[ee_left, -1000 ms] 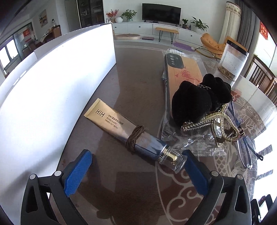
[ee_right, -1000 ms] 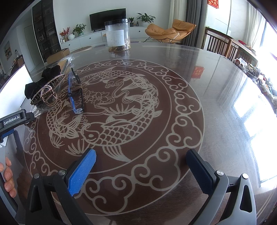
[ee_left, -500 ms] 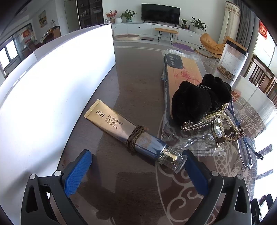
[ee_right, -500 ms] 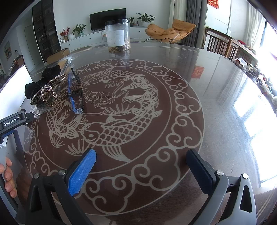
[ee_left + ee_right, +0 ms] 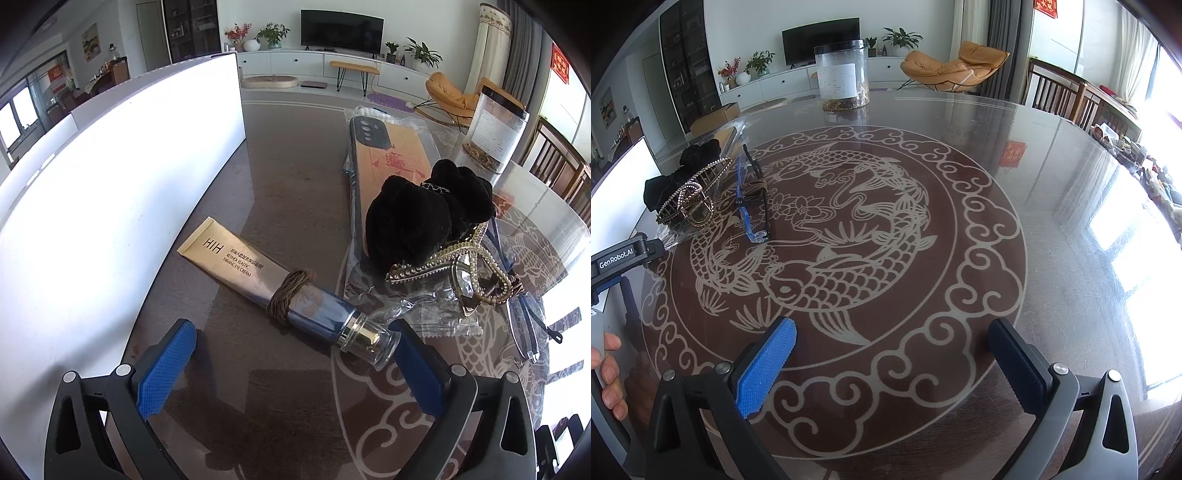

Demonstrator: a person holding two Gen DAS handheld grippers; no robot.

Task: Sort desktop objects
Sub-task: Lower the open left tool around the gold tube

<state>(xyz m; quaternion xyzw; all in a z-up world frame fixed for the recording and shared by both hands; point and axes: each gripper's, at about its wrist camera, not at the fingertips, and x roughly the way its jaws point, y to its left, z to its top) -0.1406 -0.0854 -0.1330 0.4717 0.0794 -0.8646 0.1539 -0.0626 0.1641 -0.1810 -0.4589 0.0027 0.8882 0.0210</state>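
**No movement in the last second; sorting not begun**

Left gripper (image 5: 291,347) unchanged, wide apart, empty, over the eye cream tube (image 5: 280,288) lying beside the white box (image 5: 110,192). Right gripper (image 5: 892,350) likewise wide, idle. Clear jar (image 5: 842,79): brownish contents at bottom only.

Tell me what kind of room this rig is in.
Most likely a home living and dining room: a TV on a low white cabinet, an orange lounge chair, and a round glass-topped table with wooden dining chairs.
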